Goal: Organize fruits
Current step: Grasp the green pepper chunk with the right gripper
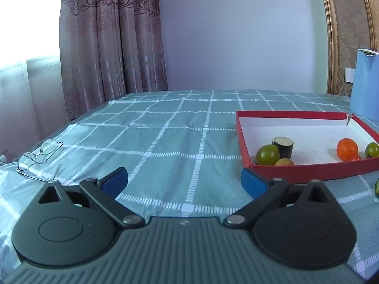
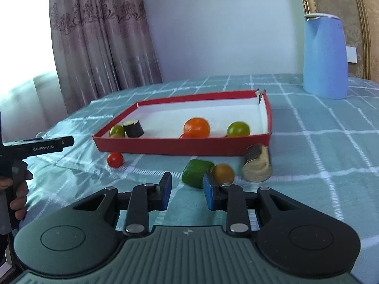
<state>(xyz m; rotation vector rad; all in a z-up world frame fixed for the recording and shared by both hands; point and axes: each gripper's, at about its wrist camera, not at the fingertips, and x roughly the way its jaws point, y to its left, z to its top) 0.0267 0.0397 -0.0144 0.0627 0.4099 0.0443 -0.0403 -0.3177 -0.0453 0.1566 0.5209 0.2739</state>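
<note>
A red shallow box (image 2: 180,145) with a white floor lies on the checked cloth. In it are an orange fruit (image 2: 196,127), two green fruits (image 2: 238,129) (image 2: 117,130), a dark cylinder piece (image 2: 133,128) and a small red fruit (image 2: 186,136). In front of the box lie a red tomato (image 2: 115,159), a green piece (image 2: 197,172), a yellow-orange fruit (image 2: 223,173) and a cut brown cylinder (image 2: 257,165). My right gripper (image 2: 187,189) is open and empty, just short of the green piece. My left gripper (image 1: 184,181) is open and empty, left of the box (image 1: 308,169).
A tall blue jug (image 2: 325,56) stands behind the box at the right. A pair of glasses (image 1: 40,156) lies on the cloth at the left. The left hand-held gripper body (image 2: 35,146) shows at the left edge. Curtains and a wall are behind.
</note>
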